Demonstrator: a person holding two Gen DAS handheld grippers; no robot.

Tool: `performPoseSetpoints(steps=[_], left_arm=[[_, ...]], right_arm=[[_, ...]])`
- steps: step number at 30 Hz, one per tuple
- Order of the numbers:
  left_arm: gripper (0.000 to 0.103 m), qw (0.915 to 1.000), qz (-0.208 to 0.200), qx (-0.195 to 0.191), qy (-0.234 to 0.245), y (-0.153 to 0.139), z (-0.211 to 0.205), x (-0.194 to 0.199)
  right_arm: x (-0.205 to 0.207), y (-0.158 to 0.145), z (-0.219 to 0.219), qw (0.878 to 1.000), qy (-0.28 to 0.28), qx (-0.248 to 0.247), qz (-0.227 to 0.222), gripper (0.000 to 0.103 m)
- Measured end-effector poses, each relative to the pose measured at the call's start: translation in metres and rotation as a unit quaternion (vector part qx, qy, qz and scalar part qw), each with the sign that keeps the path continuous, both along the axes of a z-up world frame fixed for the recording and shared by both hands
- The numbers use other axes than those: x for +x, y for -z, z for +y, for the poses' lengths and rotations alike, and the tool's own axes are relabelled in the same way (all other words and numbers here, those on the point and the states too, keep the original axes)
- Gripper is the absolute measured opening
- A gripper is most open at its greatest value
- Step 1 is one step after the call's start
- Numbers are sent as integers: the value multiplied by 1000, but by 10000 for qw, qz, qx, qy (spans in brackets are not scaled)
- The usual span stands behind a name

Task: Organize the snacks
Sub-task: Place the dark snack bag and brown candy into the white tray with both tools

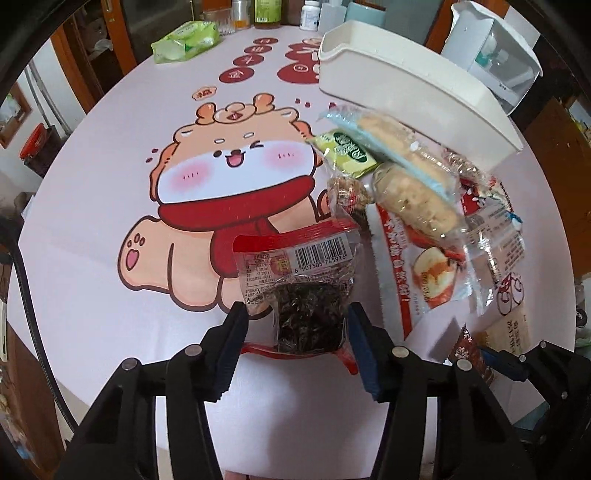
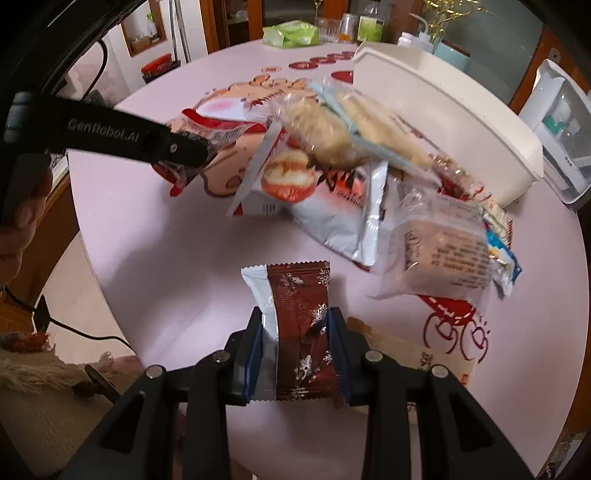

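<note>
My left gripper (image 1: 297, 314) is shut on a clear packet of dark snack with a red top and barcode (image 1: 295, 280), held above the table. My right gripper (image 2: 297, 343) is shut on a dark red snowflake-print packet (image 2: 301, 325). A heap of snack packets (image 1: 424, 206) lies to the right of the left gripper, in front of a white plastic bin (image 1: 406, 92). In the right wrist view the heap (image 2: 351, 166) lies ahead, with the bin (image 2: 443, 122) behind it and the left gripper (image 2: 199, 155) at the left.
The round table has a pink cloth with a cartoon animal print (image 1: 221, 177). A green wipes pack (image 1: 186, 40), bottles and glasses (image 1: 266, 13) stand at the far edge. A white dispenser (image 1: 495, 55) stands at the far right.
</note>
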State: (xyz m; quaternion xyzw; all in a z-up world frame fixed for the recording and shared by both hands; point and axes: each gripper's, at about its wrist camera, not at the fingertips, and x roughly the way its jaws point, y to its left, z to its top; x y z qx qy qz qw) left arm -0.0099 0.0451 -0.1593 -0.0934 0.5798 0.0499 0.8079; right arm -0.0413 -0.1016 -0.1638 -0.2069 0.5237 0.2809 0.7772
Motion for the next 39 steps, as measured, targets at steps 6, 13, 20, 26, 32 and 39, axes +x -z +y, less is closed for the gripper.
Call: performPoseSetpoints(steps=[6, 13, 20, 26, 32, 39], left_arm=[[53, 9996, -280, 77, 43, -35, 0, -11], [53, 9970, -747, 169, 124, -85, -5, -11], [53, 9889, -1322, 466, 485, -142, -21, 13], [53, 9777, -1813, 536, 916, -182, -31, 64], [54, 9686, -2073, 577, 1245, -197, -36, 140], [54, 9646, -2098, 546, 1501, -185, -42, 223]], right_arm=[[1, -31, -14, 9990, 133, 349, -225, 33], [28, -77, -18, 9948, 369, 708, -638, 33], [80, -132, -18, 9855, 833, 823, -1227, 34], [146, -174, -18, 9710, 1549, 748, -1660, 34], [218, -184, -31, 9542, 2419, 770, -1580, 34], [282, -157, -46, 9370, 3175, 745, -1252, 35]])
